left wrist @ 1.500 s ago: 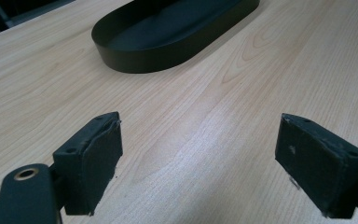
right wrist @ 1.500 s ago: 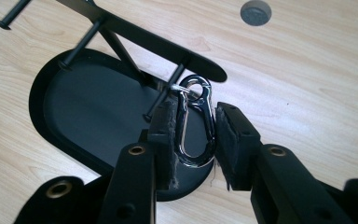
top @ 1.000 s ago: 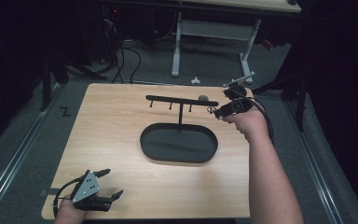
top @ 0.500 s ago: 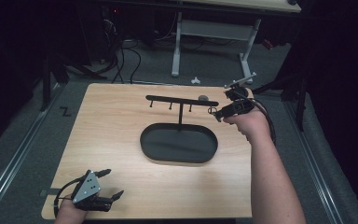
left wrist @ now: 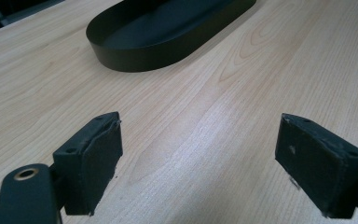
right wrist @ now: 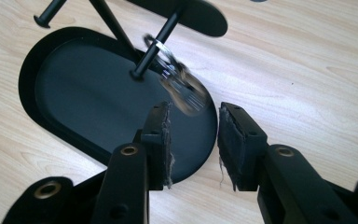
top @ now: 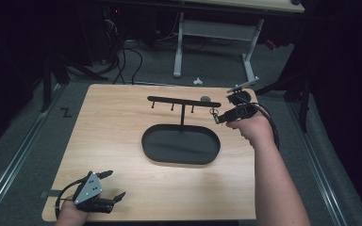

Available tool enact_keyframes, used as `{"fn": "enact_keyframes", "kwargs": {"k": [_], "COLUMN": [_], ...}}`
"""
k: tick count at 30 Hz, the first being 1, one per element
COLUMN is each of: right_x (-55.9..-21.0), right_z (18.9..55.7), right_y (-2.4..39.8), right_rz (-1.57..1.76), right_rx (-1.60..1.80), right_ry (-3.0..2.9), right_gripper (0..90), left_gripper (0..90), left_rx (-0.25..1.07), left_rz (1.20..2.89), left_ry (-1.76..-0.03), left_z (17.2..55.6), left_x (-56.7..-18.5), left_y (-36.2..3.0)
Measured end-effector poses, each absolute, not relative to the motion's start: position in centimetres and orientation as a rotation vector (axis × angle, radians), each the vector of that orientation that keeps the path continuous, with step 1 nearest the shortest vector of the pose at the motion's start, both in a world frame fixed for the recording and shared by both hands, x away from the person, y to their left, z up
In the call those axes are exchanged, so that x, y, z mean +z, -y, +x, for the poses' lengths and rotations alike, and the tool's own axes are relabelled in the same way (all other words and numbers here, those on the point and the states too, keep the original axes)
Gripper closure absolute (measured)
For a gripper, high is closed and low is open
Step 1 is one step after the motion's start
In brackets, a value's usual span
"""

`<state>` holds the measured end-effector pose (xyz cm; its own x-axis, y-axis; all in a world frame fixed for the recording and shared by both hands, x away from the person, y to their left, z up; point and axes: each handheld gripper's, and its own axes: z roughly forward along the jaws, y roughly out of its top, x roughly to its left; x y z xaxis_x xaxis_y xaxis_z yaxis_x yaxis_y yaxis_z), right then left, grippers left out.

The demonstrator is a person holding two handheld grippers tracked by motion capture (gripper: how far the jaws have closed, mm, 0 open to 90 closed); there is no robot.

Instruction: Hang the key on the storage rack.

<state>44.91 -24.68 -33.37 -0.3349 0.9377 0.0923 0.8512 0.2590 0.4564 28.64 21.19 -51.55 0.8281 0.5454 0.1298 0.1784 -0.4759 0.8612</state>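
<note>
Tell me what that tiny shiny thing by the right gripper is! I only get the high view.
Observer: In the right gripper view it looks like a key on a metal ring, hanging from a peg of the black stand. It's blurred.
Operator: Is the gripper holding it?
Observer: No. The right gripper has its jaws apart, and the key hangs just beyond their tips.
Operator: And the other one?
Observer: The left gripper is open too, with bare wooden table between its jaws.

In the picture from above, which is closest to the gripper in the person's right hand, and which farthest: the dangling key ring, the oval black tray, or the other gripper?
From the right gripper:
1. Key ring, hanging at the rack's right end, just off the jaw tips.
2. Oval tray, mid-table, to its left.
3. Left gripper, at the table's near left corner, farthest.
</note>
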Motion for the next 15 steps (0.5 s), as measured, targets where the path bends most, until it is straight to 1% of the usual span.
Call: {"fn": "enact_keyframes", "kwargs": {"k": [8, 15], "right_x": [-33.8, -35.0], "right_z": [44.0, 43.0], "right_y": [24.5, 24.5], "right_rz": [1.66, 1.631], "right_rx": [0.631, 0.627], "right_ry": [-2.342, -2.342], "right_gripper": [64.1, 61.3], "left_gripper": [15.3, 15.3], "left_rx": [0.487, 0.484], "left_rz": [2.059, 2.061], "left_ry": [-0.528, -0.526], "left_z": [28.7, 28.7], "left_x": [-51.6, -51.6], "left_y": [-21.1, -21.0]}}
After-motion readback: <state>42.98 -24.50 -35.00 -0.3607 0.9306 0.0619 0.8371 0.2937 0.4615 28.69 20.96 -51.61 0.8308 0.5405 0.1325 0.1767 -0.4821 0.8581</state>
